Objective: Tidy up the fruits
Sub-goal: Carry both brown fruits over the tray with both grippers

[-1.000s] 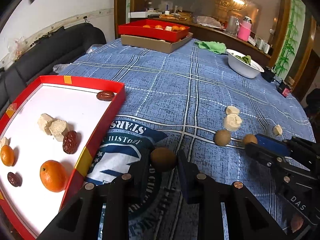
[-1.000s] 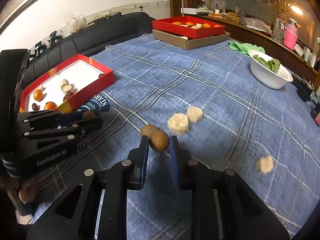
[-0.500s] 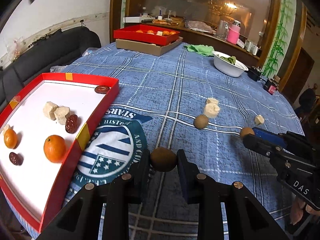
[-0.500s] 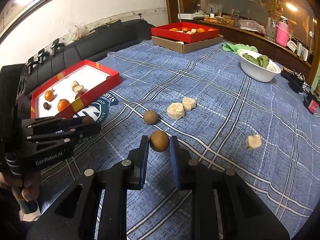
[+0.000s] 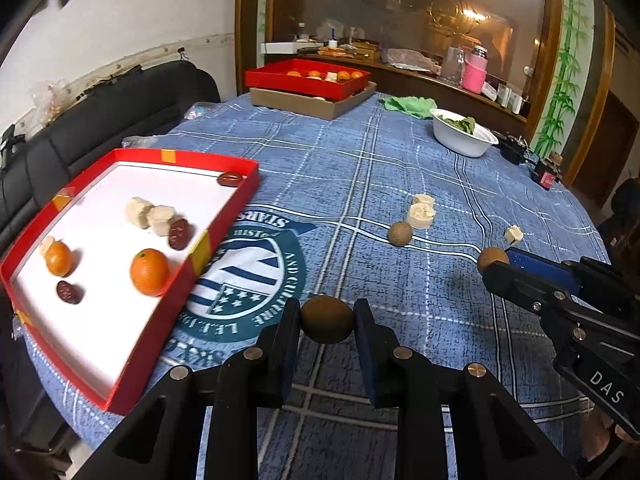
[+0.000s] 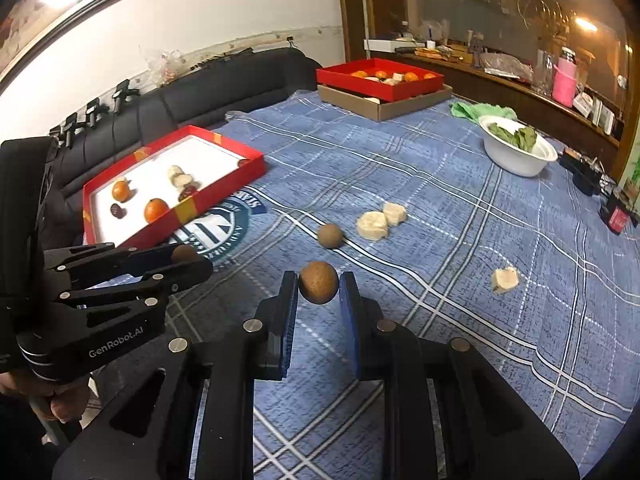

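My left gripper (image 5: pixel 327 318) is shut on a round brown fruit (image 5: pixel 327 319), held above the blue cloth just right of the red tray (image 5: pixel 168 292). The tray holds two oranges (image 5: pixel 149 272), dark dates (image 5: pixel 179 233) and pale banana chunks (image 5: pixel 150 214). My right gripper (image 6: pixel 319 283) is shut on a second brown fruit (image 6: pixel 319 282), also lifted off the cloth. A third brown fruit (image 6: pixel 330 235) lies on the cloth beside two banana chunks (image 6: pixel 373 225). Another chunk (image 6: pixel 505 279) lies alone to the right. Each gripper shows in the other's view, fruit at its tip.
A white bowl of greens (image 6: pixel 518 151) stands at the far right. A second red tray of fruit on a cardboard box (image 6: pixel 380 82) sits at the far edge, with a green cloth (image 6: pixel 478 111) beside it. A black sofa (image 6: pixel 208 96) borders the table's left side.
Both grippers have risen and drawn back from the table with their brown fruits still gripped. More of the red tray and the cloth now shows.
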A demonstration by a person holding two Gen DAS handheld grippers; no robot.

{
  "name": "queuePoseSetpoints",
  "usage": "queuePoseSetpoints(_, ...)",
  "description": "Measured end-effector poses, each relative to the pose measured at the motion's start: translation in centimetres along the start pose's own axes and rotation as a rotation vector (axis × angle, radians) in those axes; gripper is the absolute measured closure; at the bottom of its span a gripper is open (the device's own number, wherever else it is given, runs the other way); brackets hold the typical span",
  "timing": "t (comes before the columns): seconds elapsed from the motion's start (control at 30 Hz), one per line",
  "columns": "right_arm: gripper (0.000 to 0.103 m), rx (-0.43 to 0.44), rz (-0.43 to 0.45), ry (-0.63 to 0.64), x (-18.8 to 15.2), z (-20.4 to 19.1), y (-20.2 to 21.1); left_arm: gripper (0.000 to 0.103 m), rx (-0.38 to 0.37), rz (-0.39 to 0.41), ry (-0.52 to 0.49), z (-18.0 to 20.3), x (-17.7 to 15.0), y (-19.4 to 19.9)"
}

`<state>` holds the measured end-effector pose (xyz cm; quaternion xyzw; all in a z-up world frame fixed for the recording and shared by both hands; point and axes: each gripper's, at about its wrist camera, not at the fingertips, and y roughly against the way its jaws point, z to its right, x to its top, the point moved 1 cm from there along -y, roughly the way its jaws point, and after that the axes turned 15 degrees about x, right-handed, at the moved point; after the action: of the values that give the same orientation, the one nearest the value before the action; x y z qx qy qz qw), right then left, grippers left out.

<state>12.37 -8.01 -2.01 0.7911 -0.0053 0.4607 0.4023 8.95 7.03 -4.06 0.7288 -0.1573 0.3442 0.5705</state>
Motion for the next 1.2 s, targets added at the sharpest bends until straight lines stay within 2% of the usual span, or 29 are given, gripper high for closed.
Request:
queuePoseSetpoints(0.3,0.083,0.030,0.006,0.049,1.1,-3.0,-0.6,0.077,0.046,0.022,0.069,-3.9,0.4,1.1)
queuePoseSetpoints(0.57,0.082,0.090,0.016,0.096,3.5,-6.4,-2.6,0.077,0.127,0.040,0.148,-8.7,1.7,1.2)
queuePoseSetpoints(0.8,0.082,0.147,0.015,0.143,6.3,-9.5,-5.6,0.077,0.225,0.021,0.204,-12.9,3.1,-0.3)
queuePoseSetpoints(1.2,0.082,0.206,-0.052,0.168,8.4,-12.6,-11.8,0.077,0.312,-0.023,0.263,-17.3,5.0,-4.3)
